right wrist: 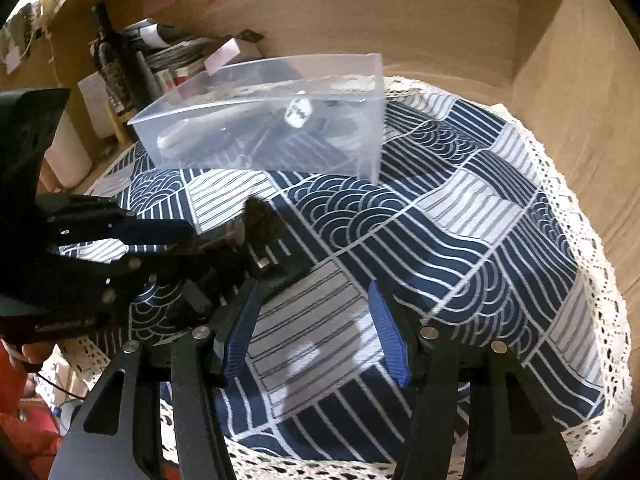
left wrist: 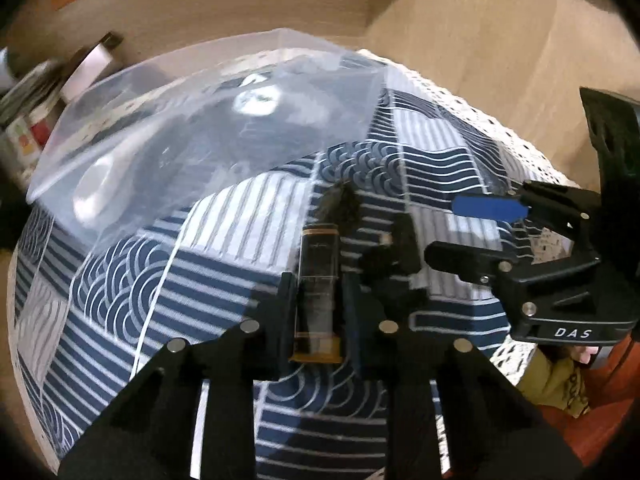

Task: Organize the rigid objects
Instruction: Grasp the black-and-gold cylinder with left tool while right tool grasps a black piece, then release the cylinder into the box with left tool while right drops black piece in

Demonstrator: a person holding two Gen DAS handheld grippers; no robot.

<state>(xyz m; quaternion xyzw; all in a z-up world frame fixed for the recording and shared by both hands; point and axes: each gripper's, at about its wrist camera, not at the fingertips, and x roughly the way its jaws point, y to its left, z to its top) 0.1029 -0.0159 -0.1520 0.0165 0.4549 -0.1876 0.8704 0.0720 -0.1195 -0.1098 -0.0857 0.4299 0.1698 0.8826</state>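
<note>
My left gripper is shut on a makeup brush with a clear and gold handle and dark bristles, held above the blue patterned cloth. The brush bristles also show in the right wrist view, beside the left gripper. A clear plastic box sits on the cloth ahead and to the left; it holds a white-handled item and other things. My right gripper is open and empty over the cloth, and it shows at the right in the left wrist view.
The table is covered by a blue and white patterned cloth with a lace edge. Bottles, boxes and papers stand against the wooden wall behind the box. A wooden wall encloses the back and right.
</note>
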